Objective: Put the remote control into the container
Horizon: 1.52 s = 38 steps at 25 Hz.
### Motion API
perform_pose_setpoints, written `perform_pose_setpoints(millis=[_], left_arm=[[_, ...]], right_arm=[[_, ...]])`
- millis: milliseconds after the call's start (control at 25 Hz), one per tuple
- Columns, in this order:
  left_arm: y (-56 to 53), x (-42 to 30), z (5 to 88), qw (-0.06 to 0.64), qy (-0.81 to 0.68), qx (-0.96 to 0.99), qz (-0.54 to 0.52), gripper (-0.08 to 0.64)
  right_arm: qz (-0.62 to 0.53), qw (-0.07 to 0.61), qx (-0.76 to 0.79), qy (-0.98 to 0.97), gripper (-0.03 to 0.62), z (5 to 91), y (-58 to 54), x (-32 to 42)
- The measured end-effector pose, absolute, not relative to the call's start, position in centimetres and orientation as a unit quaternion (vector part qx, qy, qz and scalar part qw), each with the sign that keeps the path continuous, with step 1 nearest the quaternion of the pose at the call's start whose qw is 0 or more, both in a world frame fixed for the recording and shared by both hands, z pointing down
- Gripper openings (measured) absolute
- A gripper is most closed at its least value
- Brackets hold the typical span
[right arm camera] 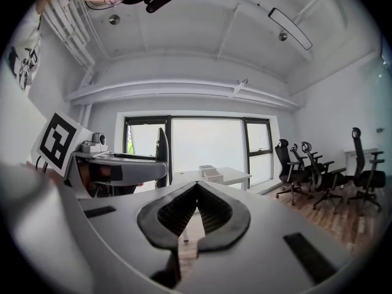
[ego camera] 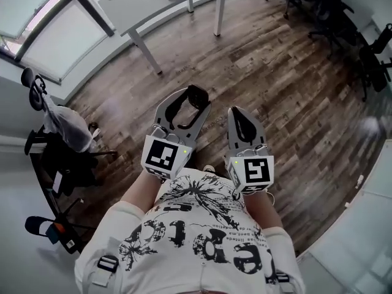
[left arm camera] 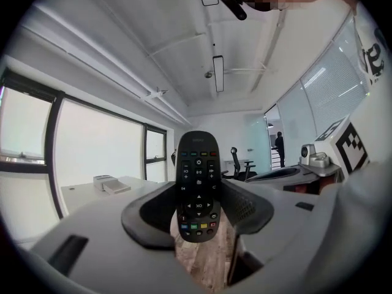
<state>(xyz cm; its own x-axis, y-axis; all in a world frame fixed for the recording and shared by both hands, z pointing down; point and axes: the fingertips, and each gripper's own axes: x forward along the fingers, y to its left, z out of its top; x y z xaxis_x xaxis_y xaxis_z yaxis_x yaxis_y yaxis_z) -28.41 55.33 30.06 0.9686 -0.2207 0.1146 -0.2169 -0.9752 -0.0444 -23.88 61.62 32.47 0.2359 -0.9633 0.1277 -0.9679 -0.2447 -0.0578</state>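
Remote (left arm camera: 197, 182), seemingly upright, in left gripper (ego camera: 191, 100)

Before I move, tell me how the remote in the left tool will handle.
The remote looks stiff and probably light: it stands straight and unbent. Its smooth shell, pinched only across its lower half by the left tool, could pivot or slip if jolted.
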Motion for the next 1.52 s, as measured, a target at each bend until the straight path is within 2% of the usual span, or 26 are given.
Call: perform_pose_setpoints(millis=[360, 840, 1240, 1520], left_arm=[[44.2, -23.0, 28.7, 0.006, 0.062, -0.997, -0.039, 0.232], [24.4, -24.0, 28.8, -0.036, 0.107, -0.993, -0.029, 0.232], [17.7, -23.1, 31.4, -0.053, 0.169, -0.983, -0.050, 0.232], [14.6, -17.9, 31.4, -0.044, 0.233, -0.970, -0.047, 0.232]], right_arm=[[0.076, 0.036, 0.815, -0.574, 0.002, 32.5, 51.5, -19.2], [0.099, 0.066, 0.806, -0.580, 0.002, 34.1, 34.4, -18.9], [0.097, 0.066, 0.771, -0.626, 0.002, 34.8, 26.1, -15.6], [0.071, 0.056, 0.729, -0.679, 0.002, 33.8, 21.1, -9.5]])
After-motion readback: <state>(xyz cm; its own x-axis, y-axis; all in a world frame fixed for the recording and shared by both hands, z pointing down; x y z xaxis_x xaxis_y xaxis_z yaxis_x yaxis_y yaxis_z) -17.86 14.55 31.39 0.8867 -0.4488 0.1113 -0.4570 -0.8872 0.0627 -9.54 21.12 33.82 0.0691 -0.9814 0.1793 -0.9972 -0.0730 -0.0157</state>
